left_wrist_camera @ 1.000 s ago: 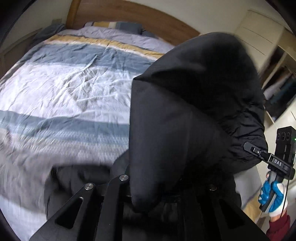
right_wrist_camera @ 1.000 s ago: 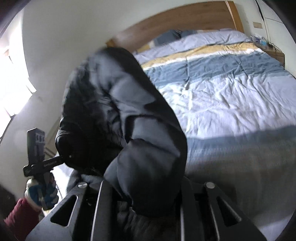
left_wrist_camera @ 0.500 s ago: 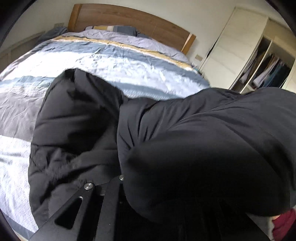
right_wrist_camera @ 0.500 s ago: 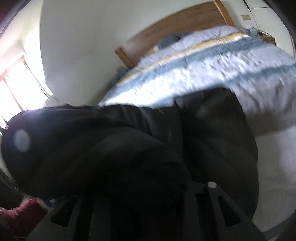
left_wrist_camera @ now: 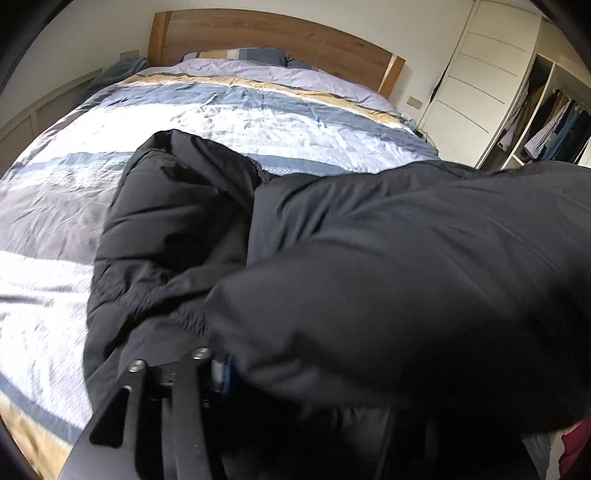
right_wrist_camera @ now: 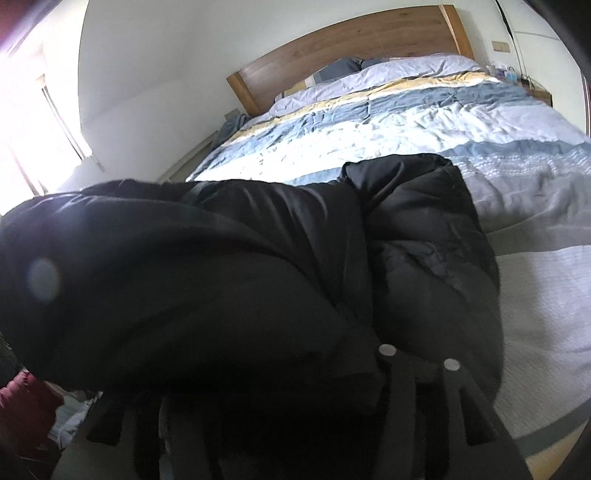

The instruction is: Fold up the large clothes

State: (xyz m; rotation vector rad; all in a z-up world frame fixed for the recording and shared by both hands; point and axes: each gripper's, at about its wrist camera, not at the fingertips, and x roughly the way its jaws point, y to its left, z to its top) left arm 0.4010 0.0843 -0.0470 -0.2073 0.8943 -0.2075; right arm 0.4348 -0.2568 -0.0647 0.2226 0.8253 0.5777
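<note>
Wardrobe in left view only

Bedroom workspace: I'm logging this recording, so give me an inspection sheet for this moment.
Surface: striped blue, white and yellow quilt on a wooden-headboard bed.
Job's things: black puffy padded jacket, far part lying on the quilt, near part bunched over both cameras.
Clutter: nothing seen on the quilt.
Grippers: left hand-held gripper and right hand-held gripper, jaws hidden by the jacket.
Cables: dark cord on the wall.
Surroundings: open wardrobe of hanging clothes.
</note>
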